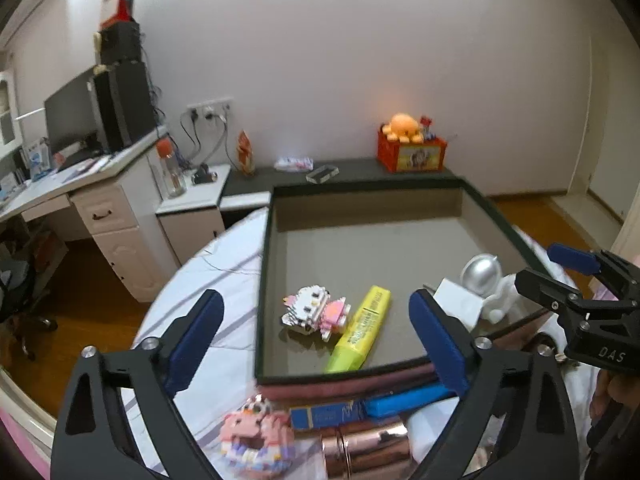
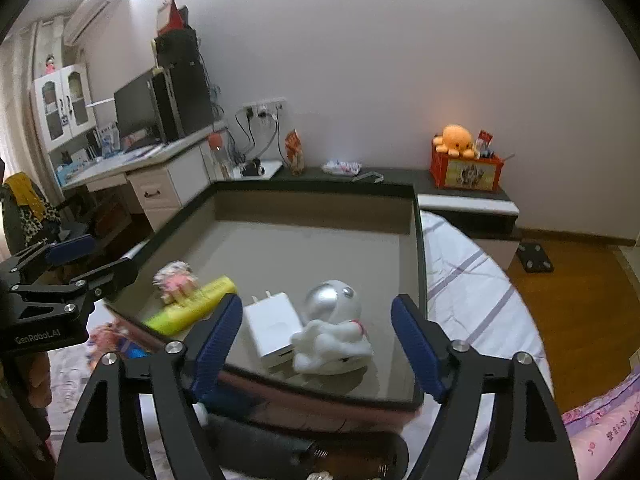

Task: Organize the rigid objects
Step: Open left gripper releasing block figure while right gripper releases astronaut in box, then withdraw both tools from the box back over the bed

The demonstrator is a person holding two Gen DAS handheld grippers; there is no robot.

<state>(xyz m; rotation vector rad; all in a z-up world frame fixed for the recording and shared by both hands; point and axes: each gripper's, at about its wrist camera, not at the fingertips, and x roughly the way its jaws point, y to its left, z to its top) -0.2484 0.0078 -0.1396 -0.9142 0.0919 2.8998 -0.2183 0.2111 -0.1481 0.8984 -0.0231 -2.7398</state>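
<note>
Both grippers are held spread with nothing pinched; the left gripper [image 1: 316, 344] is hung over the highlighter [image 1: 358, 332] in the tray [image 1: 360, 190]; the astronaut figure [image 2: 332, 336] is framed by the right gripper [image 2: 318, 348].

A shallow dark-rimmed tray [image 1: 362, 192] with a grey-brown floor lies on the bed and holds four things. A white and pink brick-built cat figure [image 1: 314, 312] lies touching a yellow highlighter [image 1: 362, 330]. Toward the other side, a white charger [image 2: 272, 326] lies flat, touching a white astronaut figure [image 2: 332, 334] with a silver helmet, which lies on its side.
</note>
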